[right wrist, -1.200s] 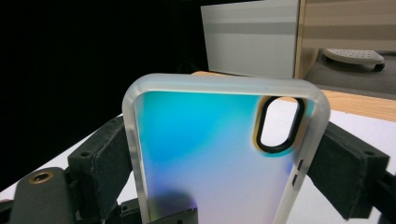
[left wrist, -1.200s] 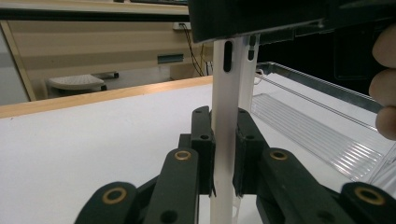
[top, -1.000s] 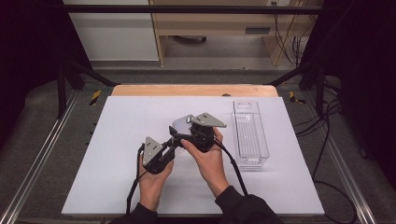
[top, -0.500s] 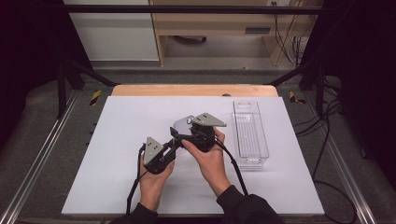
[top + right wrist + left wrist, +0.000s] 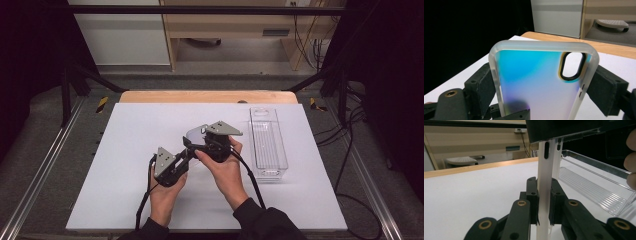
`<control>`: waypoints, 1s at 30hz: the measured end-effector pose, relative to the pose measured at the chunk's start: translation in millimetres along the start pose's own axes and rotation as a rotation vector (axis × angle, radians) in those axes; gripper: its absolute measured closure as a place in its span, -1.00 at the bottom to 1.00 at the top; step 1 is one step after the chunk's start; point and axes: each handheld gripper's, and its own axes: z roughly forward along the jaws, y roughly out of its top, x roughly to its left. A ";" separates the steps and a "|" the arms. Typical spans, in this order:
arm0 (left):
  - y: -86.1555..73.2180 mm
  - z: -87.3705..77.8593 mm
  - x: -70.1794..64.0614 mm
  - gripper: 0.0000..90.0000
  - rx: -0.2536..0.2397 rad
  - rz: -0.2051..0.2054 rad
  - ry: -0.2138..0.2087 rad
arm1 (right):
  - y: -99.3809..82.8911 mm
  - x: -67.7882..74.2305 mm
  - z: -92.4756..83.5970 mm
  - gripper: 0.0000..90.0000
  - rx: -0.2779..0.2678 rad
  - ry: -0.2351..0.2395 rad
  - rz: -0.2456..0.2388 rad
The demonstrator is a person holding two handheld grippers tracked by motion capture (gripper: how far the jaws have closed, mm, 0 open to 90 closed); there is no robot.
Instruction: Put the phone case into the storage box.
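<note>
Case (image 5: pixel 541 82) off bench (image 5: pixel 140 200), between your hands. Left tongs (image 5: pixel 544 202) clamp its thin edge; right tongs (image 5: pixel 541 100) grip its sides. Tray (image 5: pixel 267 145) beside right tongs looks empty; placing there likely left.

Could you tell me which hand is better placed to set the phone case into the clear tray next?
Probably the right. The right gripper spans the phone case across its width and sits nearer the clear tray; the left gripper pinches one thin edge, farther from the tray.
</note>
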 end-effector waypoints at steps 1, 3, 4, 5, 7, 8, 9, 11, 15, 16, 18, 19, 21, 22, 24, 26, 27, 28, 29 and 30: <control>0.0 0.0 -0.1 0.79 -0.001 0.000 0.000 | 0.1 -0.2 -0.1 -0.61 0.001 0.000 0.003; 0.1 0.0 -0.3 0.79 -0.003 0.001 0.000 | 0.4 -0.5 -0.3 -0.61 0.004 0.000 0.009; 0.2 -0.1 -0.3 0.79 -0.006 0.003 0.001 | 0.7 -0.7 -0.3 -0.61 0.003 0.000 0.010; 0.3 -0.1 -0.5 0.79 -0.011 0.003 0.000 | 1.1 -1.0 -0.4 -0.61 0.003 0.002 0.013; 0.3 0.3 -0.6 0.69 -0.019 0.002 0.003 | 2.4 -2.0 -0.5 -0.61 -0.002 -0.001 0.018; -0.2 1.5 -0.5 0.57 -0.016 0.001 -0.004 | 3.4 -3.0 -0.8 -0.61 -0.003 -0.006 0.018; -0.9 2.7 -0.4 0.44 -0.004 -0.001 -0.007 | 4.6 -4.5 -1.2 -0.61 -0.007 -0.009 0.021; -2.1 3.4 -1.2 0.11 0.013 0.012 0.000 | 7.5 -8.5 -2.0 -0.61 -0.010 -0.021 0.025; -2.8 1.0 1.3 -0.24 0.025 0.011 0.000 | 12.7 -18.1 -3.0 -0.61 -0.009 -0.056 0.021; -2.5 -0.3 1.4 -0.30 0.018 0.029 0.011 | 13.2 -21.0 -2.2 -0.61 -0.006 -0.066 0.021; -1.2 -4.9 1.9 -0.35 0.000 0.083 0.038 | 14.1 -24.7 -1.2 -0.61 -0.002 -0.074 0.034; -0.6 -6.7 3.6 -0.37 -0.009 0.083 0.034 | 15.3 -27.0 -0.7 -0.61 -0.003 -0.078 0.039; 1.0 -10.5 9.2 -0.46 -0.017 0.070 0.047 | 18.7 -31.7 0.2 -0.61 -0.008 -0.086 0.054; 1.5 -11.8 11.4 -0.50 -0.019 0.070 0.053 | 21.1 -34.5 0.7 -0.61 -0.009 -0.093 0.058; 2.6 -15.9 16.9 -0.54 -0.020 0.073 0.073 | 24.4 -38.7 1.2 -0.61 -0.008 -0.101 0.063; 3.1 -20.8 22.4 -0.59 -0.021 0.071 0.084 | 28.5 -42.9 1.3 -0.61 -0.005 -0.108 0.071; 3.2 -23.5 25.0 -0.61 -0.022 0.071 0.090 | 30.6 -44.7 1.3 -0.61 -0.005 -0.113 0.071; 3.4 -26.3 27.6 -0.63 -0.022 0.074 0.097 | 32.3 -46.3 1.6 -0.61 -0.003 -0.119 0.070; 3.4 -28.9 30.0 -0.65 -0.024 0.069 0.102 | 33.6 -47.9 2.3 -0.61 0.002 -0.128 0.067; 3.4 -31.6 32.4 -0.66 -0.026 0.064 0.107 | 34.6 -49.0 3.2 -0.61 0.008 -0.134 0.066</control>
